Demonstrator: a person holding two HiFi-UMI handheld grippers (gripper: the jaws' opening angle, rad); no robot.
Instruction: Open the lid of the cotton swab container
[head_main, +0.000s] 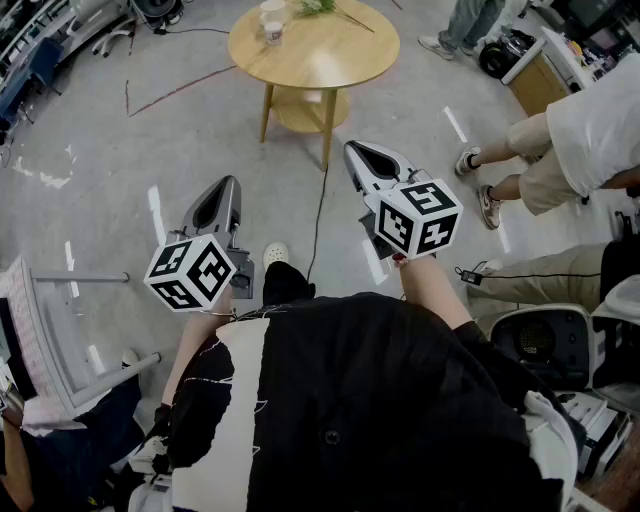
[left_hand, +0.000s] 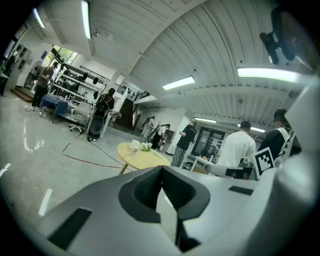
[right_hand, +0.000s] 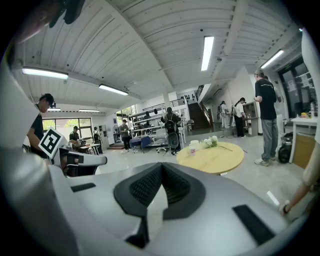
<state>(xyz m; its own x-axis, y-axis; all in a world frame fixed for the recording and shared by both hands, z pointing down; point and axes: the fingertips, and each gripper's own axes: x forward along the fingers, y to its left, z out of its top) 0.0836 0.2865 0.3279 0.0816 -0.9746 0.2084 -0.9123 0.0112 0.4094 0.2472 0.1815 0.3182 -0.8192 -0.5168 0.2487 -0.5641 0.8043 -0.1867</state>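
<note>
left gripper (head_main: 228, 186): lower left of centre in head view, marker cube toward the person; jaws together, nothing between them
floor (head_main: 90, 150): grey concrete, a dark cable (head_main: 318, 215) runs down from the table toward the person's shoe (head_main: 275, 254)
table (head_main: 330, 62): round, wooden, top centre of head view, well apart from both grippers
white container (head_main: 272, 20): upright on the table's upper left part; too small to tell if the lid is on or if it holds swabs
flowers (head_main: 318, 6): lying on the table, just right of the container
right gripper (head_main: 355, 152): right of centre, tip near the table's leg in frame; jaws closed together, empty
bystanders (head_main: 590, 120): seated, right edge of head view
</note>
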